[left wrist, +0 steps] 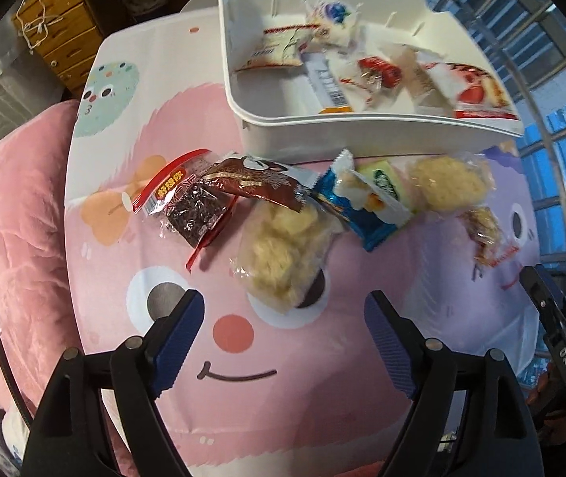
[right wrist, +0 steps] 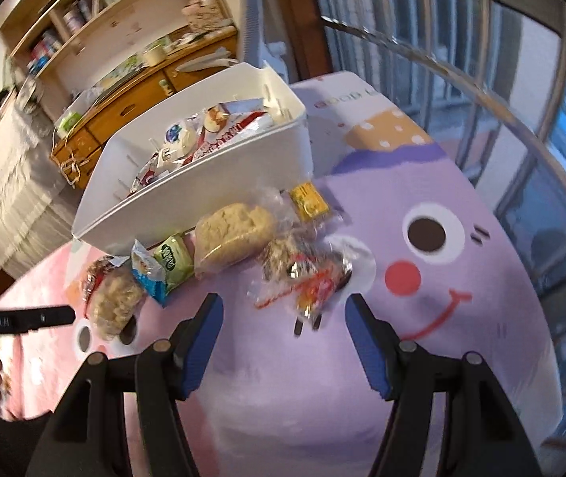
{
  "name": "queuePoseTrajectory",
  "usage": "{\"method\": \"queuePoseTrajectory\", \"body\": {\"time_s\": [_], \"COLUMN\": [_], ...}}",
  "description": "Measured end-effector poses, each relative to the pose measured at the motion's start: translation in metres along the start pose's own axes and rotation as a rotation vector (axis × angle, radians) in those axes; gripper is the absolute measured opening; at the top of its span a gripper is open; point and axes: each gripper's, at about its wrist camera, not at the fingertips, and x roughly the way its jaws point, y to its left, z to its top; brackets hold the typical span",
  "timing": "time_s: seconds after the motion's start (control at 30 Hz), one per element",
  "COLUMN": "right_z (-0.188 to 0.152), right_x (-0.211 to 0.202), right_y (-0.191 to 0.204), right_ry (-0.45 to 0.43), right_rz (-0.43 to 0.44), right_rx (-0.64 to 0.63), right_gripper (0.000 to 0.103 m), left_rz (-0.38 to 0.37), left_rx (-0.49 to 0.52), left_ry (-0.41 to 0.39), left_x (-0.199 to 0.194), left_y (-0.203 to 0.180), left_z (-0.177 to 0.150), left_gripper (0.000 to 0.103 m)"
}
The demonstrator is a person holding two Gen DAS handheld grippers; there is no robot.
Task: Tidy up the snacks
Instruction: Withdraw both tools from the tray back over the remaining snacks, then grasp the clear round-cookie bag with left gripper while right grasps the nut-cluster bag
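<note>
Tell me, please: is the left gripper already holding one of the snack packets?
No, the left gripper is open with nothing between its fingers, and the nearest snack packet lies on the tablecloth just ahead of it.

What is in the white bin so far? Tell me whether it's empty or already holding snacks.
Partly filled. The white bin already holds several wrapped snacks on its floor, with bare floor at its left end. More packets lie on the table outside it.
</note>
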Motion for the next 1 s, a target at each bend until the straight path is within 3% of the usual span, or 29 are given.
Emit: {"method": "queuePoseTrajectory", "body": {"time_s": [0.33, 0.6, 0.87, 1.0], "right_z": [0.006, 0.009, 0.01, 0.011], "right_x": [0.034, 0.06, 0.074, 0.077], "right_y": [0.012, 0.011, 0.016, 0.018], "right_ry": [-0.032, -0.002, 0.016, 0.022], "right_rz": [-0.05, -0.05, -0.063, -0.089], "right_rx": [-0.266, -0.278, -0.303, -0.331], "right_gripper": [0.064, 0.064, 0.064, 0.054], "left_rz": [0.031, 0.032, 0.044, 0.037], "left_rx": [-0.07, -0.112, -0.073, -0.081], "left_ry": [0.067, 0.063, 0.073, 0.055], "left_x": [0.044, 0.066, 0.086, 0.089], "left_y": [0.004, 0.012, 0.006, 0.008], "left_z": [0.023, 0.038, 0.05, 0.053], "left_gripper": [0.082, 0.082, 0.082, 0.081]}}
